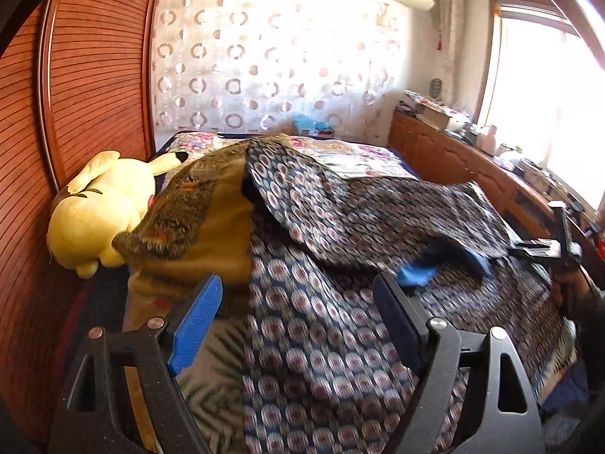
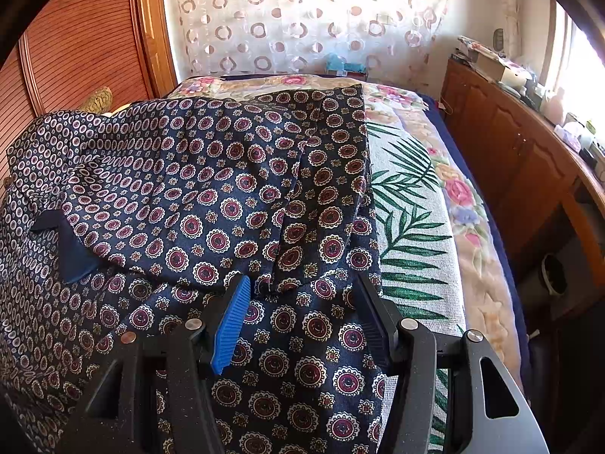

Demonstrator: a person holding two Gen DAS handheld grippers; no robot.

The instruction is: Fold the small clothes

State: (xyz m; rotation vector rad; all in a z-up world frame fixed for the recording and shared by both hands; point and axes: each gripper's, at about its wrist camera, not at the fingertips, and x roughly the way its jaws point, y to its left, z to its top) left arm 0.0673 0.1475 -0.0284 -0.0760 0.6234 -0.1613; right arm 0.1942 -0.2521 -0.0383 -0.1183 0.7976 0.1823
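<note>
Seen from its own wrist camera, the left gripper (image 1: 298, 310) has its fingers spread wide, ribbed blue pads (image 1: 196, 321) facing inward, and nothing between them. Under them lies the patterned garment (image 1: 340, 321), a smooth navy fabric printed with maroon and cream medallions, one part folded over on top of the rest.

The right gripper (image 2: 302, 310) is parted about as far, its fingers empty and hovering over the same garment (image 2: 211, 219), where the medallion print is sharp and a plain navy lining shows at a turned edge.

The garment lies on a bedspread (image 2: 412, 234) printed with green palm leaves and pink flowers. A yellow Pikachu plush (image 1: 98, 208) sits against the ribbed wooden wardrobe (image 1: 75, 94). No writing is legible.
</note>
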